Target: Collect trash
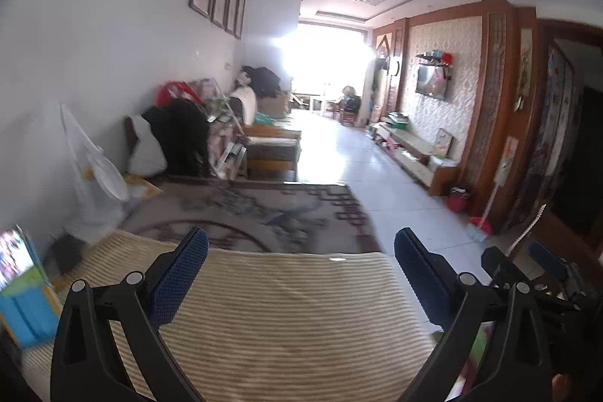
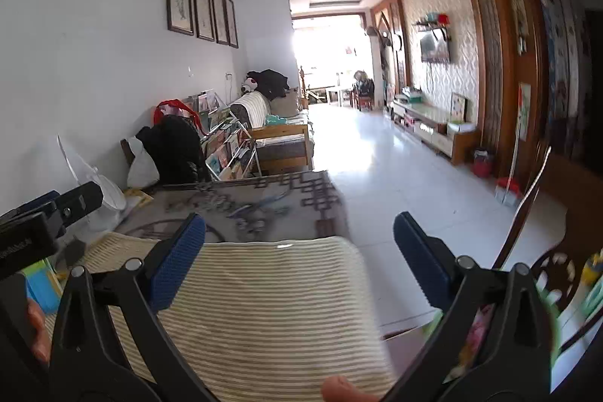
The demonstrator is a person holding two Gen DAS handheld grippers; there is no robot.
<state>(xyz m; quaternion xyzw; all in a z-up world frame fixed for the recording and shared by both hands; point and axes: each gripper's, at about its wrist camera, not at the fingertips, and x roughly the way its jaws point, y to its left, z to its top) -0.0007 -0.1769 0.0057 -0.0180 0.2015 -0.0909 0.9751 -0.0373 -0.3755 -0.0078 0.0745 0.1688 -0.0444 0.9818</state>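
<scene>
Across both wrist views, a long living room runs toward a bright window at the far end. Left hand-held gripper (image 1: 301, 274): blue-padded fingers (image 1: 181, 277) stand wide apart with nothing between them, hovering above a cream striped cloth (image 1: 271, 319) that fills the lower foreground. Right hand-held gripper (image 2: 299, 260): its fingers (image 2: 177, 262) likewise stand wide apart and empty, over the same striped cloth (image 2: 256, 307). The left view shows the right tool at its right edge; the right view shows the left tool at its left edge, so the two are held side by side.

Beyond the cloth lies a grey patterned rug (image 1: 264, 210) on a pale tiled floor (image 1: 377, 168). Along the left wall: a white bag (image 2: 143, 168) beside a black garment heap (image 2: 177, 149), a rack of books (image 2: 230, 149), and a wooden sofa (image 2: 286, 142). Four framed pictures (image 2: 201, 4) hang above. On the right wall, a television (image 2: 435, 48) is mounted over a low cabinet (image 2: 433, 130); a red bin (image 2: 482, 164) stands on the floor just beside the cabinet's near end.

No loose piece of trash can be made out in either view; whether the white bag or the red bin holds any cannot be told. Parts of both frames are motion-blurred.
</scene>
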